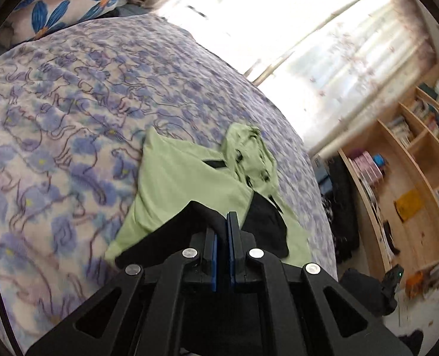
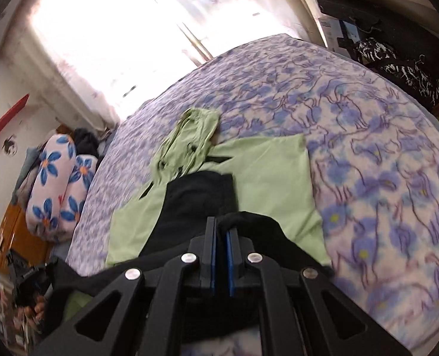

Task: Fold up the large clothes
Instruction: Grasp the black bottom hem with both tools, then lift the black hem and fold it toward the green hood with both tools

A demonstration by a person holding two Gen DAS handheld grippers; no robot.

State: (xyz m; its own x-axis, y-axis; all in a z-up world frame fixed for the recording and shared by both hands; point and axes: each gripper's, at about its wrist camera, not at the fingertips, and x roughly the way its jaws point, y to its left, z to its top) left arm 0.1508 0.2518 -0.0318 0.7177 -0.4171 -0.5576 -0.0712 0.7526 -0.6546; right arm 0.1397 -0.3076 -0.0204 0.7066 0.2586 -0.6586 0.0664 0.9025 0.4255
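A light green hooded garment [image 1: 184, 184] with black panels lies on the bed, hood [image 1: 249, 154] toward the window. My left gripper [image 1: 223, 222] is shut on a black edge of the garment [image 1: 201, 210] near its lower end. In the right wrist view the same garment [image 2: 267, 178] lies spread out, hood [image 2: 189, 136] at the far side. My right gripper [image 2: 221, 225] is shut on a black fold of the garment [image 2: 243, 222]. The black part [image 2: 195, 201] is lifted and draped across the green body between both grippers.
The bed has a purple floral cover [image 1: 71, 118]. Blue-flower pillows [image 1: 59, 6] lie at its head. A wooden bookshelf [image 1: 412, 160] stands beside the bed. A bright curtained window [image 2: 115, 29] is behind. Dark bags [image 2: 397, 68] sit at the far corner.
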